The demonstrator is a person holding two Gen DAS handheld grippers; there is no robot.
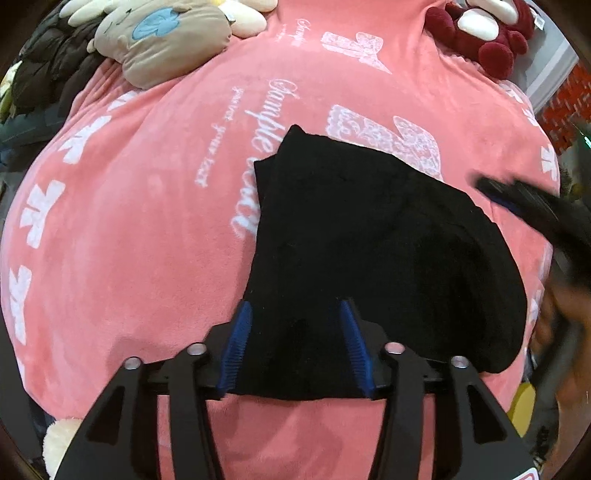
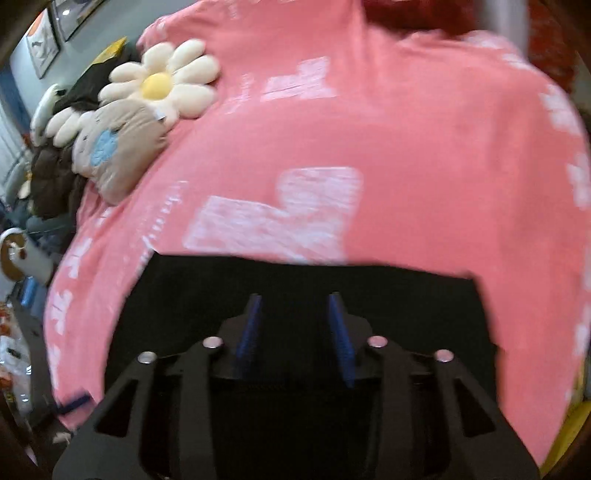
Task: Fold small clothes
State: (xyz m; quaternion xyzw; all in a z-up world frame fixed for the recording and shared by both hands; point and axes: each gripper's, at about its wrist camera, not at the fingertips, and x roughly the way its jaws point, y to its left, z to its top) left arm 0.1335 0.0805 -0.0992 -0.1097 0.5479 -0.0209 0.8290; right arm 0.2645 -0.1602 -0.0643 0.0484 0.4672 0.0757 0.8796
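Note:
A small black garment (image 1: 369, 240) lies partly folded on a pink blanket (image 1: 129, 240) with white print. My left gripper (image 1: 295, 306) is open, its blue-padded fingers (image 1: 240, 332) spread over the garment's near edge. The right gripper (image 1: 517, 199) shows blurred at the right in the left wrist view, beside the garment's right side. In the right wrist view the right gripper (image 2: 295, 299) is open above the black garment (image 2: 184, 295), which fills the lower part of the view. The right wrist view is blurred by motion.
A tan plush with a blue patch (image 1: 162, 40) and a dark jacket (image 1: 51, 70) lie at the far left; a red plush (image 1: 487, 33) sits far right. A daisy-shaped cushion (image 2: 162, 81) lies at the blanket's far left. Clutter stands beyond the left edge.

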